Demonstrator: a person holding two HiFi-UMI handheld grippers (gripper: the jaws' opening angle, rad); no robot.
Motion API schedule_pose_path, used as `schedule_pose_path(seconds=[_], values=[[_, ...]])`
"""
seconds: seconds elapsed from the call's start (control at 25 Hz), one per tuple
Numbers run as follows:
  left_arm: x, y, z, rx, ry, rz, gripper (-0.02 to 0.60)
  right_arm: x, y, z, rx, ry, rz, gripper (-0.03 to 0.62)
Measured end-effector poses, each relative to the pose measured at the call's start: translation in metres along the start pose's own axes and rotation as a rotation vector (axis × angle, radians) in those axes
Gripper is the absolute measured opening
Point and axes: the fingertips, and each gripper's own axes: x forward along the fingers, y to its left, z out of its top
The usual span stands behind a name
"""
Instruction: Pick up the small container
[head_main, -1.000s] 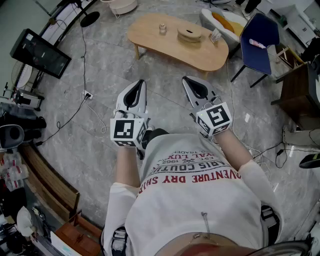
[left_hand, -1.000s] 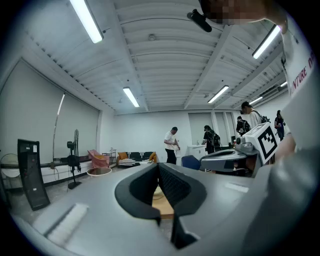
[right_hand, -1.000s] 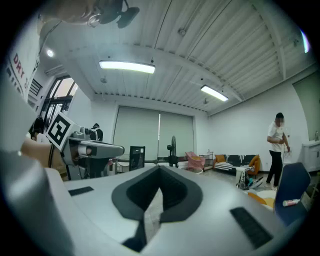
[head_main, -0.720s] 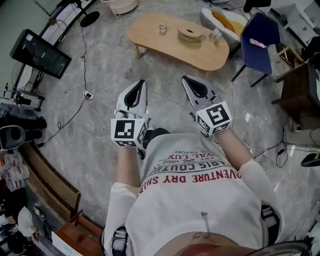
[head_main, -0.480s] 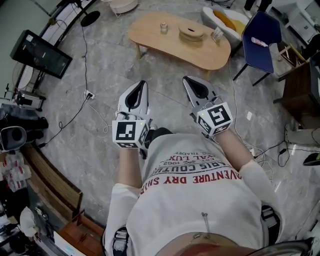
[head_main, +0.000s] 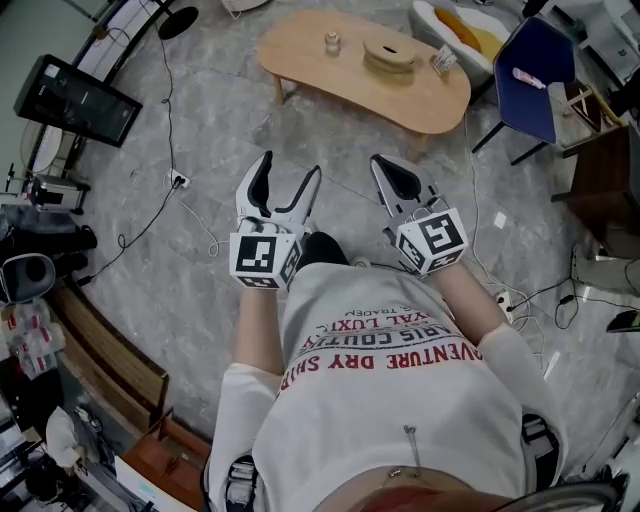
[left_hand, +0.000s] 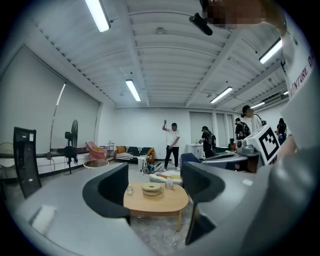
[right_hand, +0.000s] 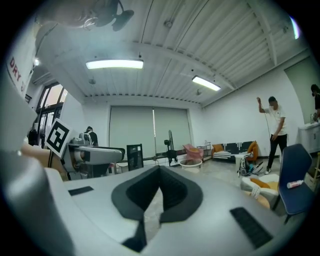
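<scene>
A low wooden table (head_main: 320, 75) stands on the grey floor well ahead of both grippers. On it are a small clear jar (head_main: 331, 42), a round wooden lidded dish (head_main: 388, 55) and a small card holder (head_main: 442, 60). My left gripper (head_main: 290, 167) is held level over the floor; its jaws have just been opening and nothing is between them. In the left gripper view the table (left_hand: 165, 204) with the jar (left_hand: 130, 189) and the dish (left_hand: 152, 188) shows far off between the spread jaws of the left gripper (left_hand: 154, 186). My right gripper (head_main: 381, 162) is shut and empty, and the right gripper view shows its tips (right_hand: 159, 170) meeting.
A blue chair (head_main: 530, 75) stands right of the table, with a white seat holding an orange cushion (head_main: 462, 22) behind it. A dark screen on a stand (head_main: 70, 100) is at the left, and cables (head_main: 180, 180) run across the floor. People (left_hand: 172, 145) stand far back.
The left gripper's jaws have spread from shut to open. Both grippers sit slightly lower in the head view, and the table has shifted toward the top edge.
</scene>
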Motion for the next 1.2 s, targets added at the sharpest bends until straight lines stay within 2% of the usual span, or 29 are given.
schedule_pose_path(seconds=[0.12, 0.44, 0.6, 0.88, 1.04, 1.2], values=[[0.014, 0.024, -0.006, -0.018, 0.003, -0.013, 0.358, 0.025, -0.006, -0.001, 0.003, 0.009, -0.015, -0.005], [0.076, 0.133, -0.029, -0.057, 0.06, -0.06, 0.359, 0.14, -0.03, -0.004, 0.007, 0.052, -0.075, -0.005], [0.119, 0.208, -0.021, -0.074, 0.067, -0.107, 0.359, 0.217, -0.044, 0.006, 0.019, 0.06, -0.129, -0.005], [0.186, 0.316, -0.002, -0.043, 0.067, -0.202, 0.359, 0.322, -0.068, 0.025, 0.035, 0.048, -0.239, -0.005], [0.226, 0.349, -0.011, -0.039, 0.112, -0.228, 0.359, 0.362, -0.091, 0.021, 0.06, 0.063, -0.272, -0.005], [0.275, 0.353, -0.033, -0.038, 0.158, -0.263, 0.359, 0.387, -0.132, 0.003, 0.085, 0.095, -0.298, -0.005]])
